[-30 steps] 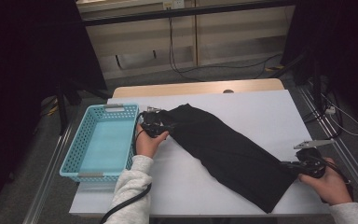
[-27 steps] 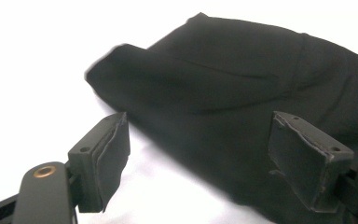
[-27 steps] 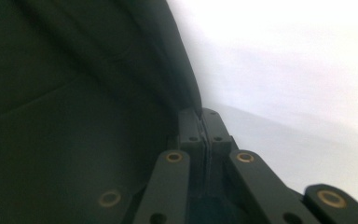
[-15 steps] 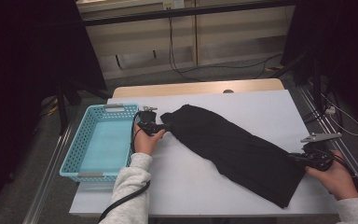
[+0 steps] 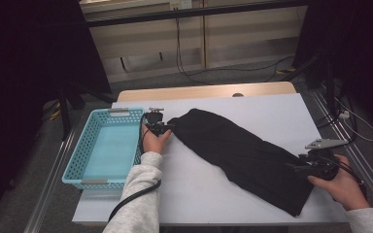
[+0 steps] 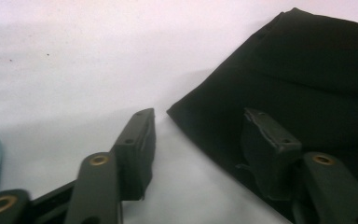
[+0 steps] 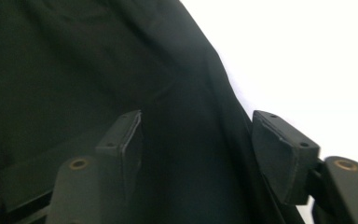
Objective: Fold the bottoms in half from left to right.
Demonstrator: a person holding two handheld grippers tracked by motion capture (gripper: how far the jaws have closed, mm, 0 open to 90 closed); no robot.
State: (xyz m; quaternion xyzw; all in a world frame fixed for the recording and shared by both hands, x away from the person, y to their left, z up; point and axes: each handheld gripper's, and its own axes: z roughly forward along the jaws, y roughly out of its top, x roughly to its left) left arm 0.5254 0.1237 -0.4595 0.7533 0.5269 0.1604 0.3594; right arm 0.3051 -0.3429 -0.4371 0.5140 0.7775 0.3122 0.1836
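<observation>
Since the earlier frames, the left gripper [image 5: 164, 127] had drawn back off the far-left end of the black cloth [image 5: 245, 155], and the right gripper [image 5: 297, 167] had let go of the near-right end. Between those frames and this one the cloth had settled flat and had not been carried further.

The cloth lay stretched on the white table [image 5: 272, 111], running diagonally from the far left to the near right. Its far-left end rested near the blue basket [image 5: 77, 162], which stood at the left edge of the table. Its near-right end reached close to the near edge.

Left gripper: the jaws had just been closing but stood apart. In the left gripper view, one finger [image 6: 137, 149] rested over bare table, and the other finger [image 6: 270, 149] stood over the edge of the cloth [image 6: 307, 74]. The cloth corner lay in the gap between them, and neither pad pressed on it.

Right gripper: the jaws had just been opening. In the right gripper view, the left finger [image 7: 121, 144] lay over the cloth [image 7: 74, 70], and the right finger [image 7: 282, 149] stood at the cloth's hem, beside bare table. Cloth lay between them, and no pad clamped it.

The left hand [image 5: 155, 141] was beside the basket. The right hand [image 5: 342, 182] was at the near-right corner.
</observation>
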